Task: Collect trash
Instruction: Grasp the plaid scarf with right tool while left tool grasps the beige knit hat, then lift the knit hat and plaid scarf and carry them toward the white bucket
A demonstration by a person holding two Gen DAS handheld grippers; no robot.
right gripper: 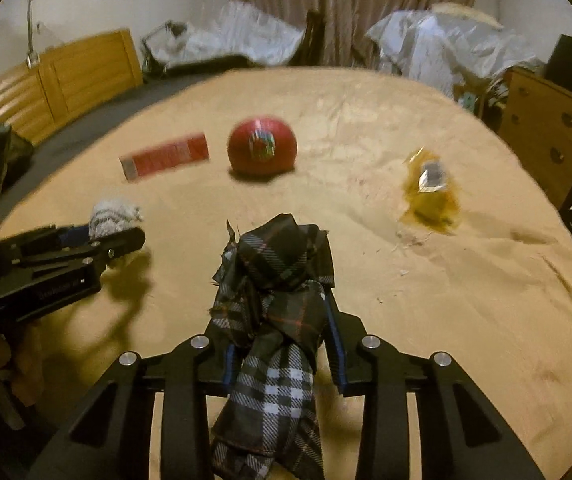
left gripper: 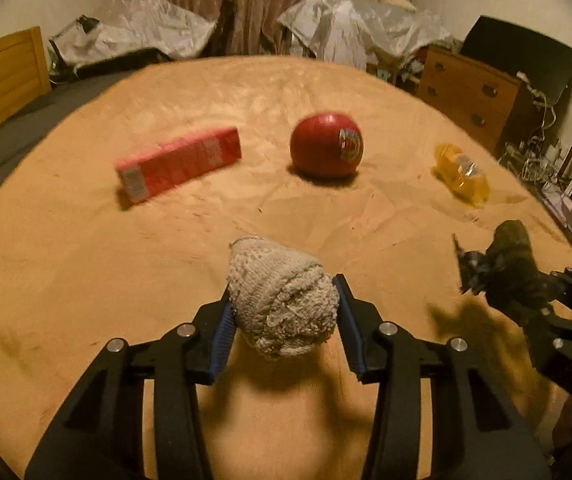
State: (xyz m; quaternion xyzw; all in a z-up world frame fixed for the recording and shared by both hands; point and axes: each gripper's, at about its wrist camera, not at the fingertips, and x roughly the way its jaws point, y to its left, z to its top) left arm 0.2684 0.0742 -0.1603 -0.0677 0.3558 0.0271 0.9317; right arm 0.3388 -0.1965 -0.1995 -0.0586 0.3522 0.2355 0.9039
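Observation:
My left gripper (left gripper: 284, 300) is shut on a balled grey-white sock (left gripper: 282, 304), held above the tan bedspread (left gripper: 86, 280). It also shows in the right wrist view (right gripper: 126, 236) at the left with the sock (right gripper: 112, 216). My right gripper (right gripper: 276, 312) is shut on a crumpled dark plaid cloth (right gripper: 278, 280); it shows at the right of the left wrist view (left gripper: 481, 276) with the cloth (left gripper: 505, 256). Farther back on the bedspread lie a red carton (left gripper: 180, 162), a red ball (left gripper: 325, 144) and a yellow wrapper (left gripper: 461, 178).
A wooden dresser (left gripper: 473, 100) stands at the right and a wooden headboard (left gripper: 2, 76) at the left. White plastic sheets (left gripper: 345, 32) and a curtain (left gripper: 262, 0) lie beyond the far edge. Cables (left gripper: 537, 160) lie at the right.

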